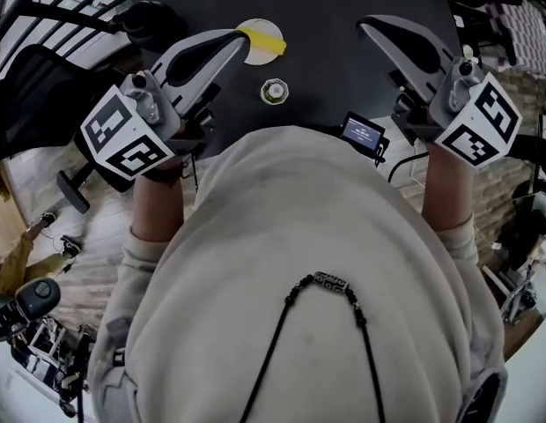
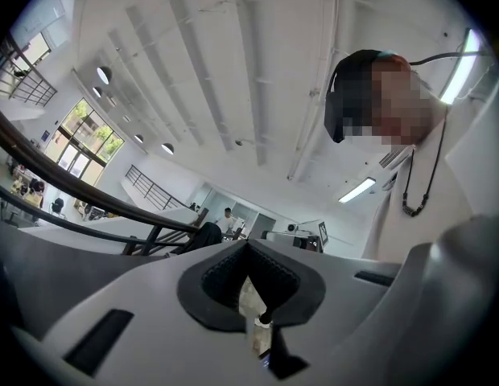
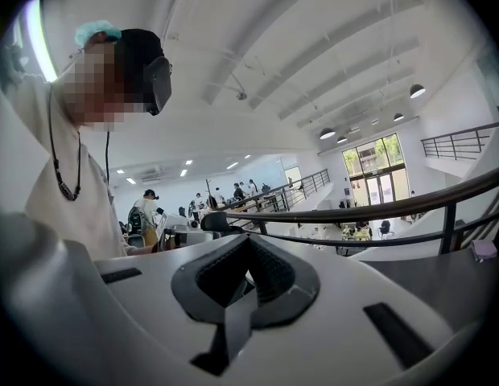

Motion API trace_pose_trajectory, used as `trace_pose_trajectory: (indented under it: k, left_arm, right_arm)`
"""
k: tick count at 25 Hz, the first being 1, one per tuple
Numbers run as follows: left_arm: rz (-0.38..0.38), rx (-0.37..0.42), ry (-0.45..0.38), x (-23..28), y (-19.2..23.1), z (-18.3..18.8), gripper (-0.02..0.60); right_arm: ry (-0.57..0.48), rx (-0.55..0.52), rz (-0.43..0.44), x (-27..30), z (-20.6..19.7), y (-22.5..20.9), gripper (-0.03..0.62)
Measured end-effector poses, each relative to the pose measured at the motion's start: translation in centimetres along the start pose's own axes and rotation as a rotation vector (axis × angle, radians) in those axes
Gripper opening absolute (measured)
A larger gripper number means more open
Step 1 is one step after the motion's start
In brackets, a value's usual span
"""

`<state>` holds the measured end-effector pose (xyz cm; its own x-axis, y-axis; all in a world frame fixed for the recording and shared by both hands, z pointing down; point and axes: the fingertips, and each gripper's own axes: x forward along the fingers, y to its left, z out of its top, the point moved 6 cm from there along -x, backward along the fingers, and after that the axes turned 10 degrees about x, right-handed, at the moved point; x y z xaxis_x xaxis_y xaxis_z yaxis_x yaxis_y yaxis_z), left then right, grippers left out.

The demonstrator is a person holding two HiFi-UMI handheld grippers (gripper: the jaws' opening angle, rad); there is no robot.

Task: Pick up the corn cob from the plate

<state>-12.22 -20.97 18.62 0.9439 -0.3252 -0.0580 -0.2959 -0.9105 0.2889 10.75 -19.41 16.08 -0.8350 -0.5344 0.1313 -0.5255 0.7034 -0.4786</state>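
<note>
White left hand-held gripper (image 1: 240,37): level, jaws together | right hand-held gripper (image 1: 366,24): likewise

Yellow corn cob (image 1: 264,39), white plate (image 1: 254,58), black table (image 1: 330,64), cream sweater (image 1: 308,236)

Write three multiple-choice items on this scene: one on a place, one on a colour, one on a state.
1. Where does the corn cob lie? A) on the white plate B) in a basket C) in a cup
2. What colour is the table top? A) white B) black C) red
3. How do the right gripper's jaws stand? A) shut, empty B) wide apart C) shut on the cob
Answers: 1 A, it rests there; 2 B, the top looks black; 3 A, they meet, nothing between.
</note>
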Motion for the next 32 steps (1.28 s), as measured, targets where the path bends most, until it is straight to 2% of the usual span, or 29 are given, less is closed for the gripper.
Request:
trace_pose_trajectory:
  k: [6, 10, 15, 23, 32]
  left_arm:
    - [0.068, 0.026, -0.029, -2.6, -1.3, 0.2, 0.002]
    - [0.152, -0.028, -0.014, -3.1, -1.1, -2.9, 0.002]
    - [0.232, -0.080, -0.004, -3.4, -0.3, -4.2, 0.002]
    - [0.246, -0.085, 0.004, -3.9, -1.3, -3.5, 0.002]
    - [0.271, -0.146, 0.020, -3.4, 0.3, -4.8, 0.002]
  right_arm:
    - [0.033, -0.032, 0.023, 0.8, -0.3, 0.7, 0.017]
    - [0.101, 0.023, 0.040, 1.9, -3.0, -2.7, 0.017]
    - [0.161, 0.043, 0.069, 4.1, -3.3, -5.4, 0.017]
    - [0.162, 0.035, 0.087, 5.3, -2.5, -5.2, 0.017]
    - [0.219, 0.076, 0.087, 6.7, -3.9, -7.6, 0.017]
